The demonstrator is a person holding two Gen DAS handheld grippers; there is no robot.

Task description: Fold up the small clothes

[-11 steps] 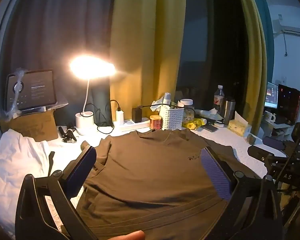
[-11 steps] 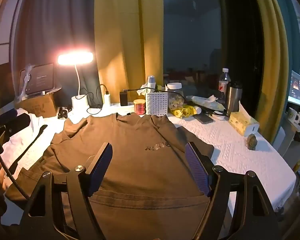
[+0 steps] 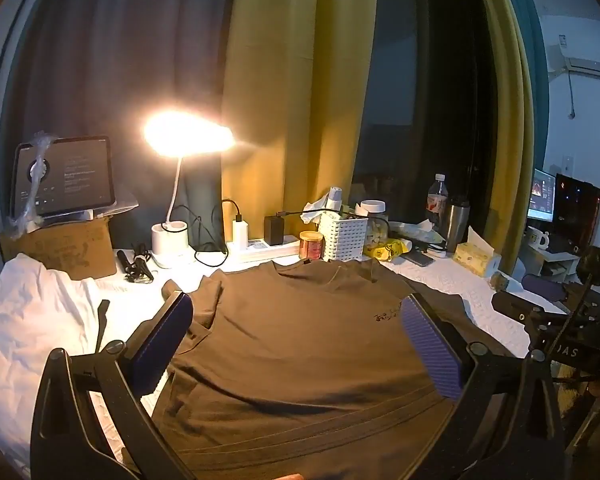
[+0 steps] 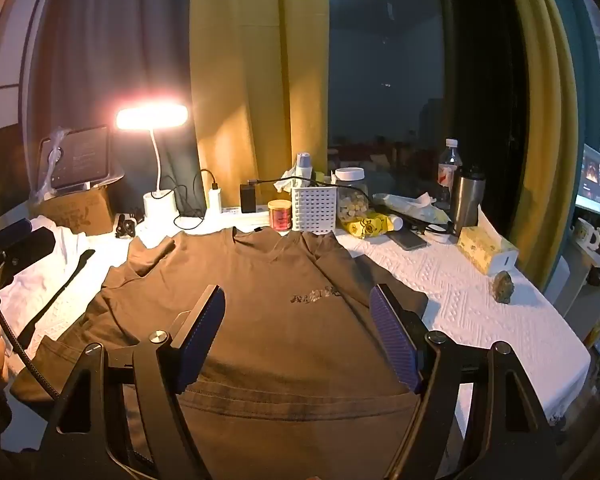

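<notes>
Both grippers wide, empty — I had the left gripper (image 3: 296, 344) and right gripper (image 4: 298, 336) over the brown shirt (image 4: 276, 304), collar at 12 o'clock, hem nearest.

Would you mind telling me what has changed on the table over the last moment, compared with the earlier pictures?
Almost nothing. The fingertip at the bottom edge of the left wrist view has nearly slipped out of sight. The brown T-shirt still lies spread flat, and the left gripper and right gripper remain open above it, holding nothing.
</notes>
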